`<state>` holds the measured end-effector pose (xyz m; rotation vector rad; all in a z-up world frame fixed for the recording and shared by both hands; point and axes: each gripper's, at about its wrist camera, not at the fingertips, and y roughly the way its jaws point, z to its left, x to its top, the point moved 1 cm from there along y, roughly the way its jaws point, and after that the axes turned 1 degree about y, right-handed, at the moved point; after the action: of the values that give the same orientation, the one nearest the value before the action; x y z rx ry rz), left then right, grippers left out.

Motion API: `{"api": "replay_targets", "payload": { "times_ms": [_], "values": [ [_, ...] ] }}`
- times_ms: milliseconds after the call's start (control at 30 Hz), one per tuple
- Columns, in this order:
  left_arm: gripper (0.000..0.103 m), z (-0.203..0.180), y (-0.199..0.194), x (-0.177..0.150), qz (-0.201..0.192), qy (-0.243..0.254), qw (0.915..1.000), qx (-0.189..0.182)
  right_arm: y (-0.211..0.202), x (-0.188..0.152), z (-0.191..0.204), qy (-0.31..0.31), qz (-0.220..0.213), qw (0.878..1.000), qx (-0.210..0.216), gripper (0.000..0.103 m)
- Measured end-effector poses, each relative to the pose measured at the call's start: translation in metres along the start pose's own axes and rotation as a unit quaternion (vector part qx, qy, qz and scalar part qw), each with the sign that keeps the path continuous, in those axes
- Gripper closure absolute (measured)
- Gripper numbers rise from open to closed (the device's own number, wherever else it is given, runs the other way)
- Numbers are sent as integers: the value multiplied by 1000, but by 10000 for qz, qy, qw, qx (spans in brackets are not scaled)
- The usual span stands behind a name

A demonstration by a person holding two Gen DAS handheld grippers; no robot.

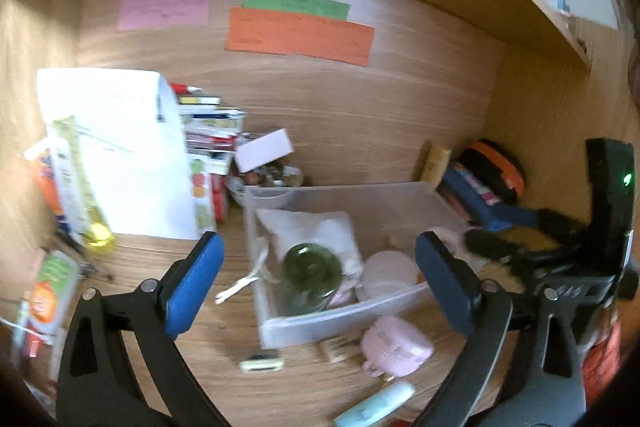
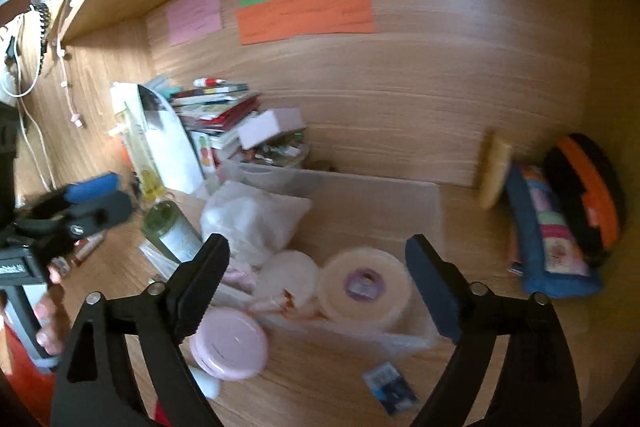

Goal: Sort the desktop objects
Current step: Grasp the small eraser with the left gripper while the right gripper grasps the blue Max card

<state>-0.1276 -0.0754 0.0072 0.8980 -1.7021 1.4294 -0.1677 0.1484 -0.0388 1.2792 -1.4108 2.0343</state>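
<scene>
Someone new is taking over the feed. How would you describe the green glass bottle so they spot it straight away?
Find the clear plastic bin in the middle of the wooden desk. At its left end, beside a white pouch, lies the green glass bottle, tipped over with its round base toward the left wrist camera. It is the only dark green, see-through thing there; the neighbouring round tubs are pale.

Warm, dim indoor light on both fisheye views – brighter at the upper corners, dark vignette round the edges. Motion blur smears everything; straight lines bow outward.
</scene>
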Motion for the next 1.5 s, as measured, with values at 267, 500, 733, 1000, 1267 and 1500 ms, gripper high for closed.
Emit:
{"api": "replay_targets", "payload": {
  "times_ms": [267,500,733,1000,1267,1500],
  "values": [
    [6,26,-9,-31,545,15,9967,608,-28,-28,-30,-20,135,9982,-577,5],
    [6,46,6,-62,1167,69,9887,943,-27,-61,-49,-261,493,9939,-956,5],
    [29,43,37,-85,1810,117,9806,748,1,-78,-47,-345,1032,9929,-486,14],
    [41,38,58,-91,2052,-26,9769,591,24,-83,-32,-672,1445,9869,-258,40],
    [59,36,60,-92,2048,-14,9766,651,39,-82,-37,-618,1662,9838,-252,59],
    [69,38,52,-94,2014,-121,9774,632,38,-84,-35,-615,1687,9836,-168,77]
  ]
}}
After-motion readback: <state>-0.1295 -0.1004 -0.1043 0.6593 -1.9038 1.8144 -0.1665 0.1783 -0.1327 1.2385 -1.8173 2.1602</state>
